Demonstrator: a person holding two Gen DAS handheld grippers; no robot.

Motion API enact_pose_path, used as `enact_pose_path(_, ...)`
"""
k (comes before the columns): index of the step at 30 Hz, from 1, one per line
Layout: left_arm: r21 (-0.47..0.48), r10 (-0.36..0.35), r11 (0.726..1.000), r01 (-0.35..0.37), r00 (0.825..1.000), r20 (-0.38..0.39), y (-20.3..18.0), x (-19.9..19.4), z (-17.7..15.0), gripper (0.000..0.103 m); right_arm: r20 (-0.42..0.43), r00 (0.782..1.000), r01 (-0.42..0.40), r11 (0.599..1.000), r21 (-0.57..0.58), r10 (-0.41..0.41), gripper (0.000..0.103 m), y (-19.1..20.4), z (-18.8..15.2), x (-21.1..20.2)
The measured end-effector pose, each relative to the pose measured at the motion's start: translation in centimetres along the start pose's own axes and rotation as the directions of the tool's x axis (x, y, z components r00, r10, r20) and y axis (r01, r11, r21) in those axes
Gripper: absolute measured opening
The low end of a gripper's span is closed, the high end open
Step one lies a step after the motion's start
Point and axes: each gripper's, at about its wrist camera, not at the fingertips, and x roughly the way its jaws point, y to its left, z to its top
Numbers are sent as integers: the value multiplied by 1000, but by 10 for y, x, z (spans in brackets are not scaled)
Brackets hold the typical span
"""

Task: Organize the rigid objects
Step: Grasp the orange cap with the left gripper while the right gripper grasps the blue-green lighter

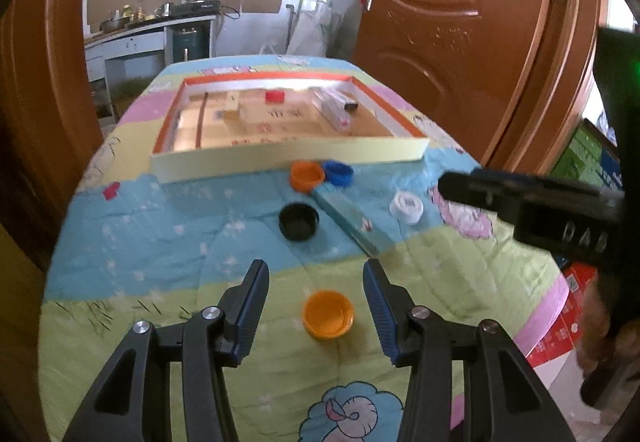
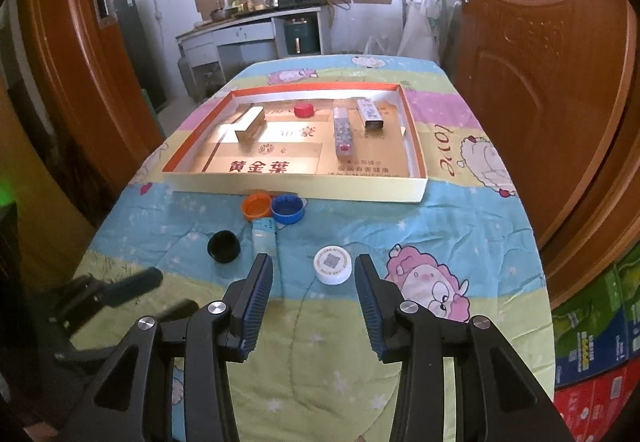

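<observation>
Both tools hung released: the left gripper (image 1: 316, 306) straddled a near orange cap (image 1: 328, 314), the right gripper (image 2: 314, 290) approached a white cap (image 2: 333, 264), apparently bound for the far tray (image 2: 296, 189) already holding sorted pieces.

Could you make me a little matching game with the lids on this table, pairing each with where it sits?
Things:
1. red lid
2. white lid
3. yellow lid
4. blue lid

Places:
A. touching the orange lid
B. inside the box
C. between the left gripper fingers
D. just ahead of the right gripper

Pairs: 1-B, 2-D, 3-C, 4-A
</observation>
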Motion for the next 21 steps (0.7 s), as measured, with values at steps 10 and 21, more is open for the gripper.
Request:
enact_pose_path(10,37,-4,999,5,1000,-26,-10,13,-17,49,-28,1000,0,1000,19,1,44,-8,-6,10)
enact_pose_path(21,36,44,998,-44,999,-11,-6,19,-23,31,-85,994,-76,997,8,76,44,0,-9,26)
